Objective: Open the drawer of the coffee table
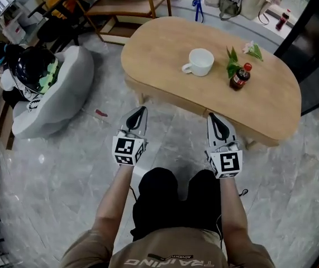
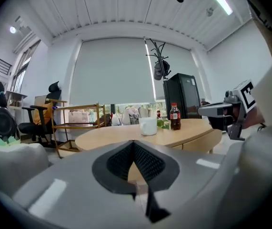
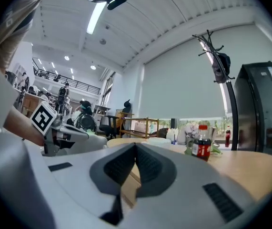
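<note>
Left gripper (image 1: pixel 140 114) and right gripper (image 1: pixel 215 120) both clamped shut, empty. Drawer (image 1: pixel 176 102) set into near side of table (image 1: pixel 159 49) under the top, long axis left-right, just beyond and between both tips. Right tip looks nearer the front. No handle visible.

Glossy grey marbled floor (image 1: pixel 53 166) underfoot, catching the lights. Off to the left a grey beanbag (image 1: pixel 64 88) slumps on it, and beyond that stands an open wooden shelf unit (image 1: pixel 127 4). A black office chair (image 2: pixel 33 125) sits just beside those shelves. The far wall is one wide window with a pale blind (image 2: pixel 112 70) drawn most of the way down, leaving a strip of daylight below. A black coat stand (image 2: pixel 156 61) rises next to a tall black cabinet (image 2: pixel 182 97). Overhead is a white panelled ceiling (image 2: pixel 121 8) with a strip light (image 2: pixel 220 1) on, and there's a railed mezzanine (image 3: pixel 63 83) at the back.
</note>
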`<state>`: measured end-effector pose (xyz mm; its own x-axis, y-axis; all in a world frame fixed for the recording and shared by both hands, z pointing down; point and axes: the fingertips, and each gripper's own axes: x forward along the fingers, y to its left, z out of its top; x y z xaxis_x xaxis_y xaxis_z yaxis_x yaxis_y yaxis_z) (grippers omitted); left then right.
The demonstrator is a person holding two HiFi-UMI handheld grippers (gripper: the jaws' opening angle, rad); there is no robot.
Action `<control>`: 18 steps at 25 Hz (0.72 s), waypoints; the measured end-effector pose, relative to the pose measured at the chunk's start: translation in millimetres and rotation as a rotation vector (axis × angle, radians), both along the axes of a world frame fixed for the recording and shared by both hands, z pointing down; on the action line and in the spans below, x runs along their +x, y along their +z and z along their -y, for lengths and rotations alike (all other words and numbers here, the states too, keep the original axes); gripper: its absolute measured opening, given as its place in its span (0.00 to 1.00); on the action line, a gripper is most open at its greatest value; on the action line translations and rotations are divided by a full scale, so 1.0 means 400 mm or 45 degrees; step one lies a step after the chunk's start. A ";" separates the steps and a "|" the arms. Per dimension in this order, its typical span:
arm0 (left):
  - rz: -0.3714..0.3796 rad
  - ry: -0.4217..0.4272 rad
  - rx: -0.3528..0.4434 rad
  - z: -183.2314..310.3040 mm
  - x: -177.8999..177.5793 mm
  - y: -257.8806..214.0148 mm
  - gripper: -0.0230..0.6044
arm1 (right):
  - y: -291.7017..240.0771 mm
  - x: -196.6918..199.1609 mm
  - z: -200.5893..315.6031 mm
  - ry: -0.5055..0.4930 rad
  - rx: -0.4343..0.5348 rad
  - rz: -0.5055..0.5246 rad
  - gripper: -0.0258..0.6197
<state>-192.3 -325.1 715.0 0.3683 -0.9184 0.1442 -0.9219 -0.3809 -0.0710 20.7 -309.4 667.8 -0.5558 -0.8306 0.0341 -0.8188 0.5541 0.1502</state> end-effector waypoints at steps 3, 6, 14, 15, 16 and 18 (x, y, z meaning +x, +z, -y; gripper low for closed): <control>-0.005 -0.018 0.025 0.012 -0.022 0.097 0.03 | 0.102 -0.004 0.002 -0.005 0.015 0.017 0.05; -0.036 -0.037 0.022 0.019 -0.021 0.174 0.03 | 0.172 0.018 0.003 0.012 -0.002 0.026 0.05; -0.086 -0.051 -0.025 0.029 0.004 0.252 0.03 | 0.194 0.062 -0.024 0.040 -0.008 0.024 0.05; -0.100 -0.053 -0.031 0.033 0.009 0.257 0.03 | 0.188 0.069 -0.026 0.042 0.001 0.019 0.05; -0.114 -0.054 -0.034 0.038 0.014 0.259 0.03 | 0.183 0.074 -0.026 0.040 0.004 0.016 0.05; -0.121 -0.046 -0.032 0.049 0.025 0.260 0.03 | 0.179 0.076 -0.024 0.035 0.007 0.019 0.05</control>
